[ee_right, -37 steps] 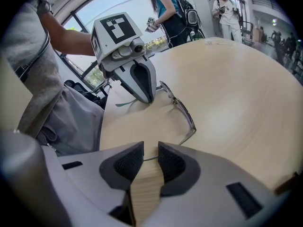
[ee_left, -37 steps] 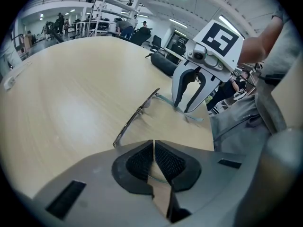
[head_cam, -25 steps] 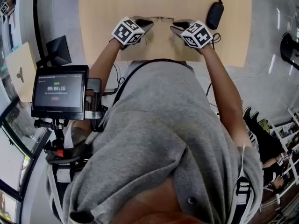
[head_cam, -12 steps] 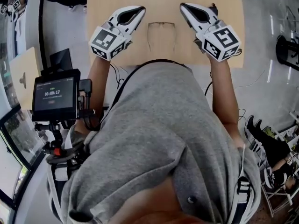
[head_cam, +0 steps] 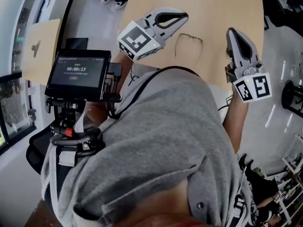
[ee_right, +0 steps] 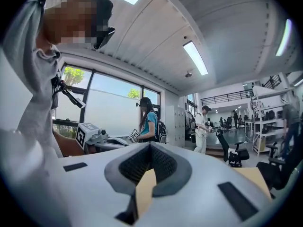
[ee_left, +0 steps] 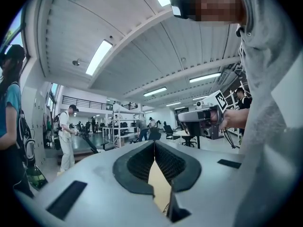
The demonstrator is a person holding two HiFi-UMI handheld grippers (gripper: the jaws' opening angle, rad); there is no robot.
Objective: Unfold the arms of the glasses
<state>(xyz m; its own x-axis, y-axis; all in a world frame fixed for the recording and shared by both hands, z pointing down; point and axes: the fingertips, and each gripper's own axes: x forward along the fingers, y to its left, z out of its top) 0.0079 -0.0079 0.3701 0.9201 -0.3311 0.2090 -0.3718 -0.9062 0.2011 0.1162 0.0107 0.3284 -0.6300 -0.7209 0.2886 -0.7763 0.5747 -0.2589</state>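
Observation:
The thin wire-framed glasses (head_cam: 188,36) lie on the tan table (head_cam: 213,8), both arms spread out toward me. My left gripper (head_cam: 182,16) is raised to their left, shut with nothing in it. To the right of the glasses my right gripper (head_cam: 231,32) is lifted over the table's edge, also shut and empty. Neither touches the glasses. In the left gripper view the jaws (ee_left: 154,144) meet at the tip and face out into the hall, and the right gripper (ee_left: 207,117) shows beyond. The right gripper view shows its jaws (ee_right: 150,144) closed and the left gripper (ee_right: 90,134) off to the side; no glasses in either.
A screen with a running timer (head_cam: 75,72) is mounted at my left, beside a tan board (head_cam: 40,51). Grey floor surrounds the table. Several people (ee_left: 66,136) stand far off in the hall, and one stands by the window (ee_right: 149,119).
One second ago both grippers were at the two ends of the glasses. They have since lifted and moved apart, leaving the glasses on the table with arms open. The head view has swung.

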